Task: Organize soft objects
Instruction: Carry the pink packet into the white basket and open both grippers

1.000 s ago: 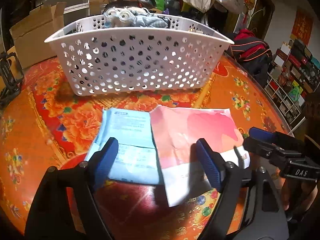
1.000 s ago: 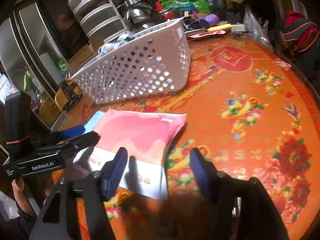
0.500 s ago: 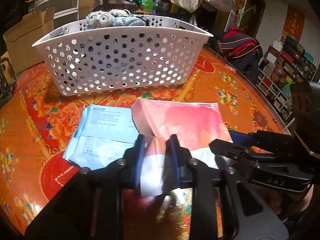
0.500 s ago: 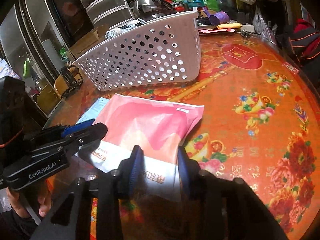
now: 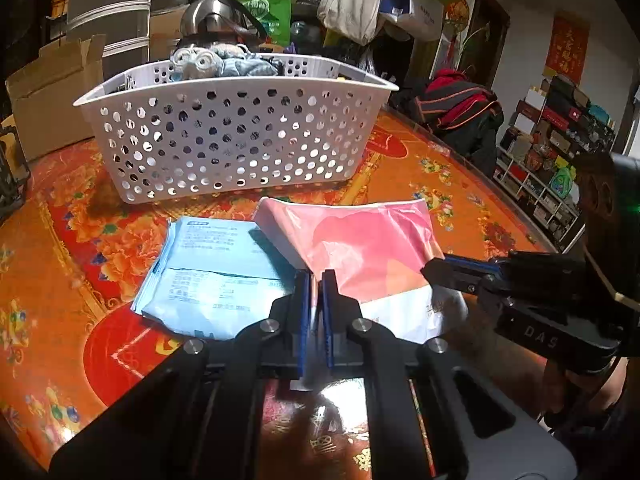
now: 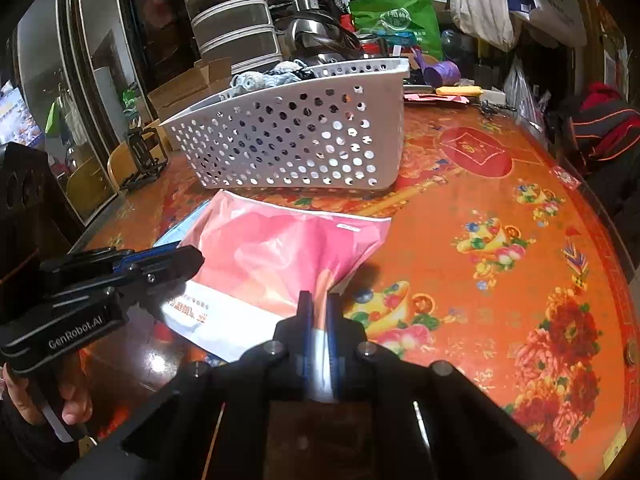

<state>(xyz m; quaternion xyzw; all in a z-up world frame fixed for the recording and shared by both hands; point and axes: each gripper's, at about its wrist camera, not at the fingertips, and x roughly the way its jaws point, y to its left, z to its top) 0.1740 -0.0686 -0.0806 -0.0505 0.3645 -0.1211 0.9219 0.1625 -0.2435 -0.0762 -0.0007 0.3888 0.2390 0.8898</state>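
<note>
A soft pink and white plastic package [image 5: 372, 240] lies on the orange floral table, also shown in the right wrist view [image 6: 276, 256]. My left gripper [image 5: 317, 280] is shut on its near left edge. My right gripper [image 6: 319, 302] is shut on its near right edge; it also shows in the left wrist view [image 5: 436, 268]. A light blue package [image 5: 204, 276] lies flat to the left, partly under the pink one. A white perforated basket [image 5: 240, 136] stands behind them, holding grey-blue soft items [image 5: 216, 60].
A cardboard box [image 5: 52, 92] stands at the back left beside the basket. Kettle, bags and clutter fill the far side. A black metal rack [image 6: 144, 156] stands left of the basket. The table edge [image 5: 520, 216] curves on the right, with dark clothing beyond it.
Both grippers went from wide open around the pink package to shut on its near edge. The package's near edge is now pinched up and creased.
</note>
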